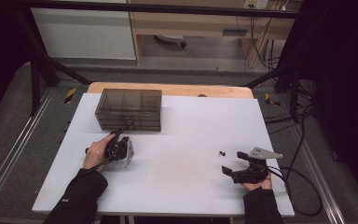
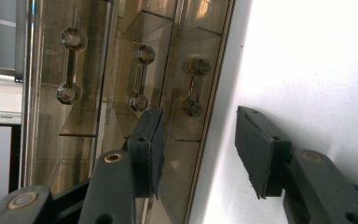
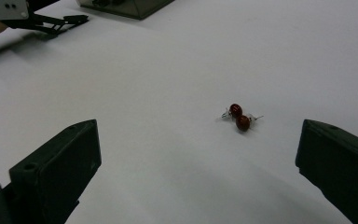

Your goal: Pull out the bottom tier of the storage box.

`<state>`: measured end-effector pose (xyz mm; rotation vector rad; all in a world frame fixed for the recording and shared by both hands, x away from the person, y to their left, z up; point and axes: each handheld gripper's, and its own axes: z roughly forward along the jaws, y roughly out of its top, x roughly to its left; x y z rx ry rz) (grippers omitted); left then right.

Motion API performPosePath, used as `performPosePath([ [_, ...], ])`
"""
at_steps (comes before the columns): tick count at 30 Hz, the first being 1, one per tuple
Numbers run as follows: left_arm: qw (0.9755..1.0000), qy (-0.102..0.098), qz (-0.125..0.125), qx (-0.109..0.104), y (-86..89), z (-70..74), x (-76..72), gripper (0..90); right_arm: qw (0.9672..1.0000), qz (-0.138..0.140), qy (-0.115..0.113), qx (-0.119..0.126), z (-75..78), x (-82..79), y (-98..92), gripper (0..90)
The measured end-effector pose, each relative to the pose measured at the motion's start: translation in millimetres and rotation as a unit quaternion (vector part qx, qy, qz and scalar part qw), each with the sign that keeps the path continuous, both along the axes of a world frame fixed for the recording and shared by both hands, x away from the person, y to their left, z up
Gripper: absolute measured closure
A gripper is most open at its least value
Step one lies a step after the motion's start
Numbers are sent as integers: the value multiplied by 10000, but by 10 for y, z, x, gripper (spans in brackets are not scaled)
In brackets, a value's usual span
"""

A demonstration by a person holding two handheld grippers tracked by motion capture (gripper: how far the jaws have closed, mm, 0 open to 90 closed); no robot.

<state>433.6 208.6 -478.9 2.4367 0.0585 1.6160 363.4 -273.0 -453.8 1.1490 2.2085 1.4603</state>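
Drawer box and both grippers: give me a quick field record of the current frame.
drawer box: smoky clear plastic box, three drawers with handles, all shut, at the back left of the white table
left gripper: at the box front, jaws apart near the drawer handle closest to the table, not gripping it
right gripper: jaws wide, nothing between the pads
earrings: two dark red studs lying touching on the table, ahead of the right gripper

White table (image 1: 182, 186) bears a smoky drawer box (image 1: 129, 110) and red earrings (image 1: 222, 153)
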Motion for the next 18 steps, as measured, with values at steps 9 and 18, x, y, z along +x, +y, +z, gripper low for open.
performPosePath([
  [9, 9997, -189, -22, 159, -22, -55, 35, 570, 10000, 5, 11, -11, -1, 1, 0, 6],
  [18, 9991, -351, -117, 198, -45, -92, 70, 609, 10000, 0, 7, -12, -2, 3, 1, 6],
])
